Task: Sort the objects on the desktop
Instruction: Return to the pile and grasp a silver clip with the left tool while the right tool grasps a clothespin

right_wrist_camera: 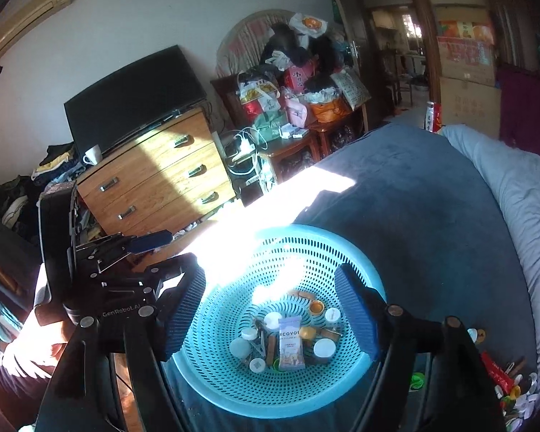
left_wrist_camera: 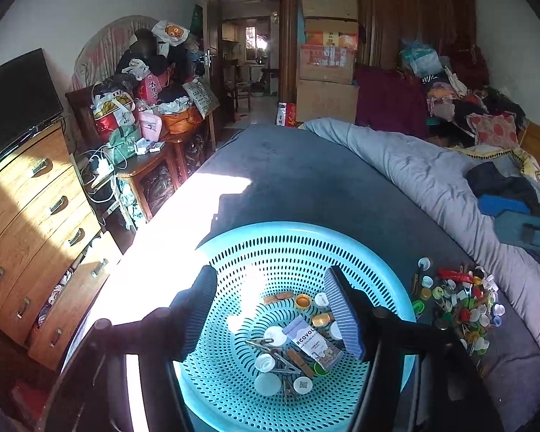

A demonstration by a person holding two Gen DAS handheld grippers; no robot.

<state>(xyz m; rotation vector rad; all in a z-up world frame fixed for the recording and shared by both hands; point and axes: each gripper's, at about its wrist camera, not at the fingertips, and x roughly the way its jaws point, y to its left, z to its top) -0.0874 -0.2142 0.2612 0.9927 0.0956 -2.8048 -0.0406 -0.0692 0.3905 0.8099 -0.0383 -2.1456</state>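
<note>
Here both tools hang open over the basket (left_wrist_camera: 234,248), the left tool (left_wrist_camera: 273,309) and right tool (right_wrist_camera: 273,313) each empty, nothing between their pads; inside the basket lie caps (right_wrist_camera: 324,347), clothespins (left_wrist_camera: 278,298) and a sachet (right_wrist_camera: 289,342); beside it on the bed (left_wrist_camera: 306,172), unsorted caps and clips form a pile (left_wrist_camera: 457,302); beyond, a grey quilt (left_wrist_camera: 414,165).

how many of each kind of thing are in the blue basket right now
In the basket:
snack packet: 1
white caps: about 6
gold caps: 2
green cap: 1
clothespins, wood or metal: about 4
Total: about 14; some overlap, so counts are approximate.
</note>
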